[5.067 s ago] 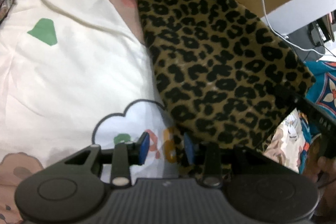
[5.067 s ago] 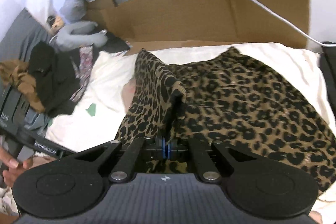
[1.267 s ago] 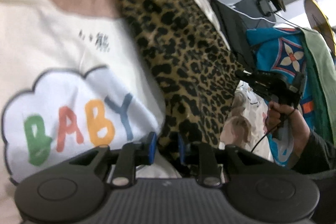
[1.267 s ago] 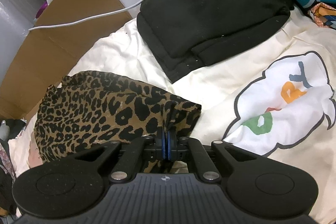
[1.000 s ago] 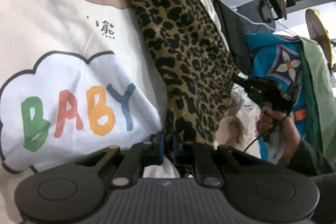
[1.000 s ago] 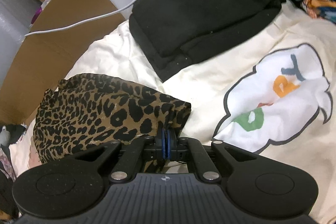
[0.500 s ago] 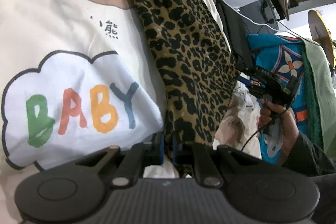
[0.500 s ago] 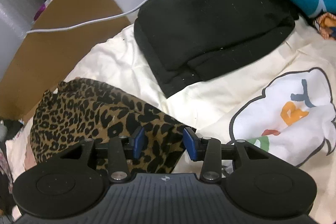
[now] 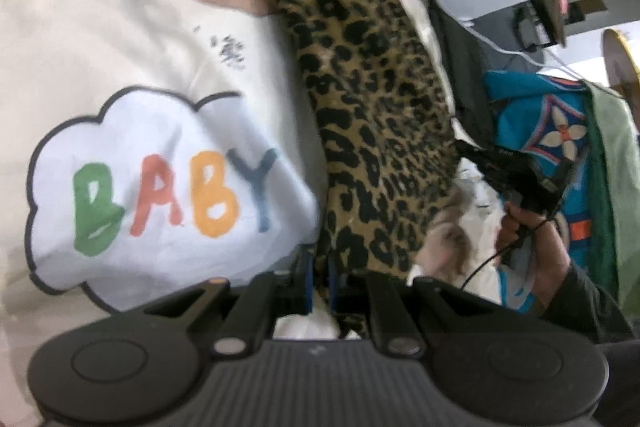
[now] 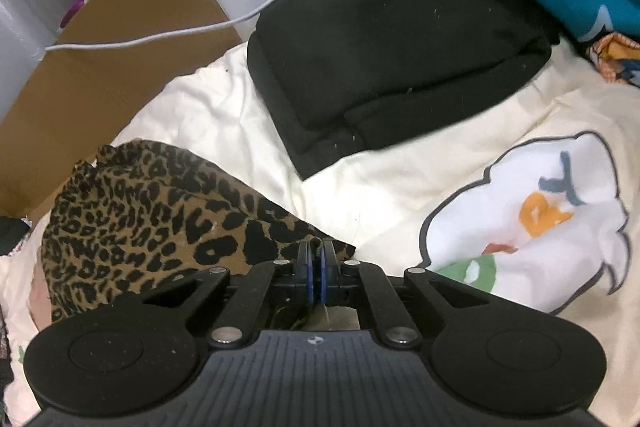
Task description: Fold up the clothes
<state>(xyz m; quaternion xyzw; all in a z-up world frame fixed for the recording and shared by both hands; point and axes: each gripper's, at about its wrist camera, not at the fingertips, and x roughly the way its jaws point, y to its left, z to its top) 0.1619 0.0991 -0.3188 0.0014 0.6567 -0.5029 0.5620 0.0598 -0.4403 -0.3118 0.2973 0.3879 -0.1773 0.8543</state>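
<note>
Cream bedding (image 10: 224, 115) printed with a cloud fills both views, with one soft, limp leopard-print garment (image 9: 360, 87) laid left of centre and one folded black garment (image 10: 392, 47) above. Both the left gripper (image 9: 319, 277) and right gripper (image 10: 316, 275) are clamped on its near corners, judged the best holds.

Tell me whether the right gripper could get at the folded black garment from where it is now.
Probably not yet: the right gripper is shut on the leopard cloth. Otherwise only bare sheet lies before the black garment.
</note>
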